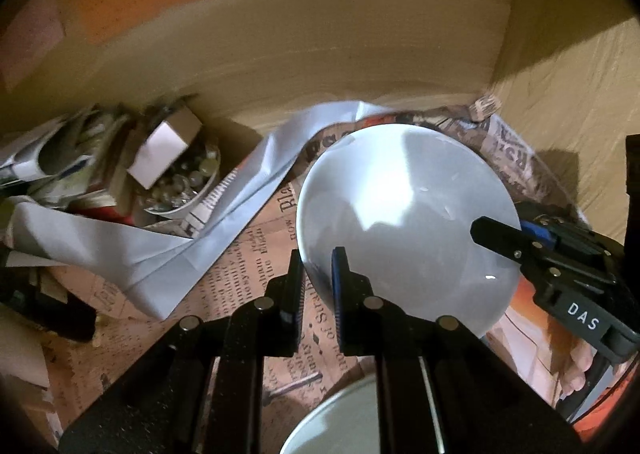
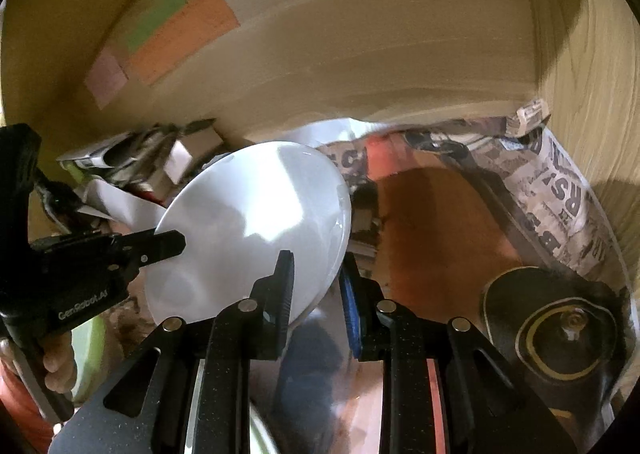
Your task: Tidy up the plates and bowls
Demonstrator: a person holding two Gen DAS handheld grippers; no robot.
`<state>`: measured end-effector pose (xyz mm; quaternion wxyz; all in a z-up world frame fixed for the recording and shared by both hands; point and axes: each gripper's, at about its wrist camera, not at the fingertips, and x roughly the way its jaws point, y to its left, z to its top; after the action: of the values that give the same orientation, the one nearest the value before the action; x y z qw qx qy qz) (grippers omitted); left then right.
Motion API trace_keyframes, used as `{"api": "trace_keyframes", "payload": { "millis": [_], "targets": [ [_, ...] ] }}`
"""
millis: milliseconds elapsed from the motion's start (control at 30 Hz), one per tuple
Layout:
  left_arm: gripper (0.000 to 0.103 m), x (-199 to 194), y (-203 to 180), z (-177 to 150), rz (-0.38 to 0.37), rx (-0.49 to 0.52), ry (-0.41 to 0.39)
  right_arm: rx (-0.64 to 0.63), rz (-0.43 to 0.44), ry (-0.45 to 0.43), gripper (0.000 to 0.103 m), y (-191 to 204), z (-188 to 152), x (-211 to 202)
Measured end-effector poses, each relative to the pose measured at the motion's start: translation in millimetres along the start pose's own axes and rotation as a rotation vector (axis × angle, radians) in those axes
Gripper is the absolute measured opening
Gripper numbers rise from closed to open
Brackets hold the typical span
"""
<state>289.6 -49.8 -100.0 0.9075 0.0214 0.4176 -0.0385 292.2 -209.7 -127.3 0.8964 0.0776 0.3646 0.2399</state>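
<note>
A home storage shelf: wooden walls (image 2: 360,34), a newspaper lining (image 1: 256,266) and a jumble of boxes (image 1: 168,150).

The round white glazed plate (image 1: 404,214) is showing a smooth, glossy finish. Printed newspaper lining (image 1: 256,266) is lying matt and creased. Black plastic gripper fingers (image 1: 352,302) are looking finely speckled, with shiny metal pins.

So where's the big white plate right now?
The white plate is held up between both grippers, left gripper on one edge, right gripper on the other, above the newspaper, right of the bowl of marbles.
</note>
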Motion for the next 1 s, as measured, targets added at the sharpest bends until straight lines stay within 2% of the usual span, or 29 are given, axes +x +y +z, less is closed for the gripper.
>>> {"api": "trace_keyframes", "payload": {
  "millis": [467,1000],
  "targets": [
    [0.012,-71,31,-43,-0.007,-0.083,-0.131,-0.107,0.071,-0.080,0.021,68,-11,-44],
    [0.012,-133,94,-117,0.017,-0.165,-0.241,-0.197,0.152,-0.079,0.021,138,-39,-54]
  ]
}}
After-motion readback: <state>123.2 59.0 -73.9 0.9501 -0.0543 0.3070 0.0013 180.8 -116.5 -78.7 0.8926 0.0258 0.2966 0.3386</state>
